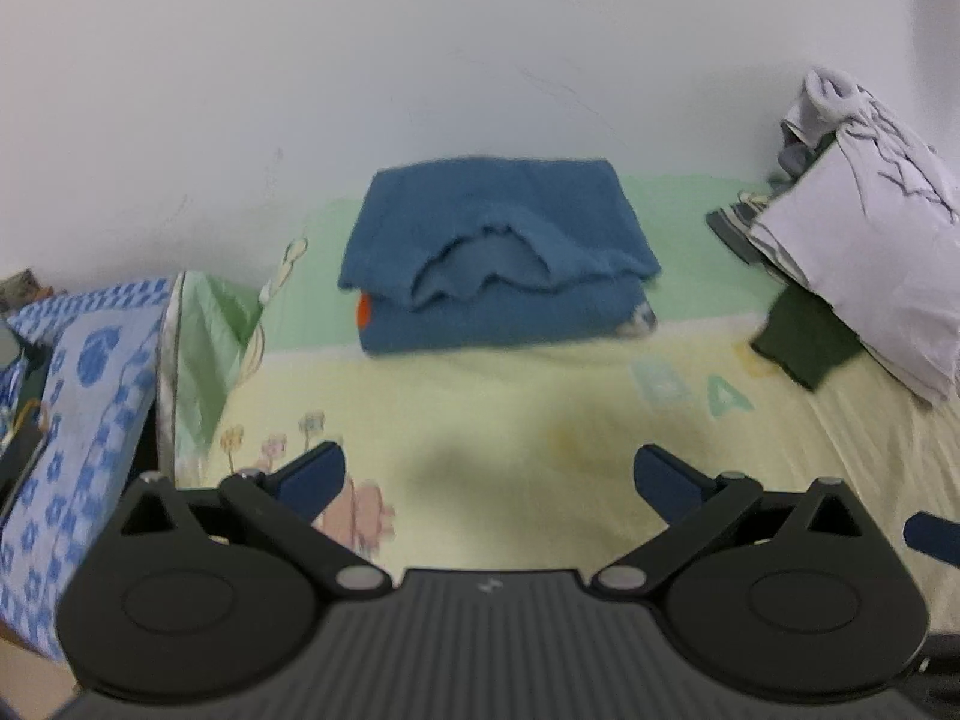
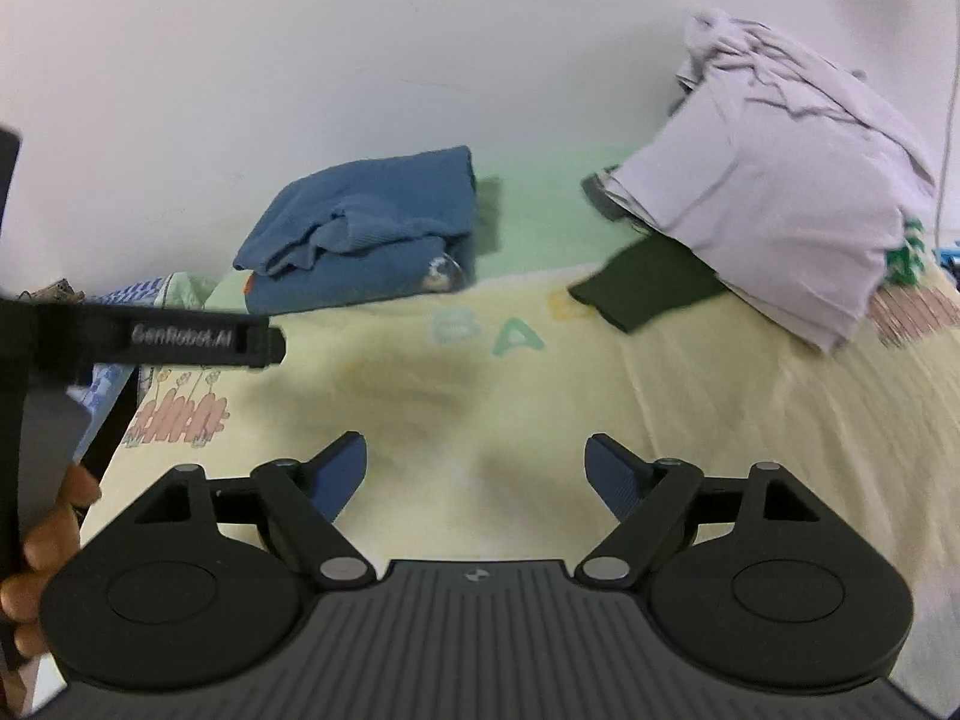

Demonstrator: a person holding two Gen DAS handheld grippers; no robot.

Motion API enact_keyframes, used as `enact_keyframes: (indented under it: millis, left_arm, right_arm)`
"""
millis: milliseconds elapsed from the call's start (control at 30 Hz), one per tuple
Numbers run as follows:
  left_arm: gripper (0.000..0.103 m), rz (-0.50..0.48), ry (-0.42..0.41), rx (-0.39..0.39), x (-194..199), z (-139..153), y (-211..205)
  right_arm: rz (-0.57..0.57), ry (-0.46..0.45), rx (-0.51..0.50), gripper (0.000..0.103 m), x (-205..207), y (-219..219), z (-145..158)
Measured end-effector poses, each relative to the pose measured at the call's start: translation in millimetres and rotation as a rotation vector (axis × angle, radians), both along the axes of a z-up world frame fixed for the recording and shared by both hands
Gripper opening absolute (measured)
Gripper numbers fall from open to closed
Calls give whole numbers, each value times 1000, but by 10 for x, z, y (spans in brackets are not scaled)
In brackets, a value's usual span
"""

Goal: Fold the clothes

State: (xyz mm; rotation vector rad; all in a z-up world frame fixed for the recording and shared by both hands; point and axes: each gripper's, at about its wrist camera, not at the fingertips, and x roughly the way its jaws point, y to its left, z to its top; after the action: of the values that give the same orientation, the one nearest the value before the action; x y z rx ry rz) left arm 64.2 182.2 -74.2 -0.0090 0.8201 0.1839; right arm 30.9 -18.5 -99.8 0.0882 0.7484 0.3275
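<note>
The folded blue garment [image 1: 501, 258] lies on the bed sheet [image 1: 540, 420] close against the white wall [image 1: 420, 60], on the sheet's green band; its top layer is rumpled and gapes toward me, with a small orange patch [image 1: 363, 312] at its left edge and a pale printed spot at its right corner; from my right wrist view the same blue garment [image 2: 360, 234] sits left of centre, well apart from both my claws

To its right a heap of pale lilac clothes [image 1: 864, 240] is piled against the wall, with a dark green piece [image 1: 804, 342] poking out from under it onto the yellow part of the sheet, and something striped at the heap's far left foot; printed letters [image 2: 486, 330] show on the sheet between the blue garment and the green piece

My left gripper [image 1: 489, 480] hangs over bare yellow sheet, jaws spread wide, nothing between the blue pads; my right gripper [image 2: 477, 474] is likewise spread wide and empty over the sheet

At the left of the bed a blue-and-white patterned cloth [image 1: 90, 396] drapes downward; in the right wrist view my left hand [image 2: 42, 546] grips the black handle of the other tool, whose lettered bar [image 2: 180, 336] crosses the left edge
</note>
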Motion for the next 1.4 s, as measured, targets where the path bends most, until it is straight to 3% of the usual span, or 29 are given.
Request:
enact_keyframes:
  millis: [267,467,633,833,1100,1400]
  left_arm:
    - [102,115,7,13,-381,70,-170]
    - [102,173,20,1,-749,103,-275]
    - [102,231,29,57,-1015,104,-429]
    - [102,270,45,53,-1228,76,-537]
    - [103,224,59,60,-1353,42,-555]
    - [102,189,26,29,-1479,51,-223]
  right_arm:
    - [34,-1,36,82,-144,-134,65]
    - [147,-48,-48,82,-456,-39,91]
    - [201,-29,-20,82,-612,-128,52]
    - [230,-26,-11,82,-722,-209,10]
    - [197,-31,-54,82,-838,-97,16]
    - [54,-5,-99,83,-978,32,-54]
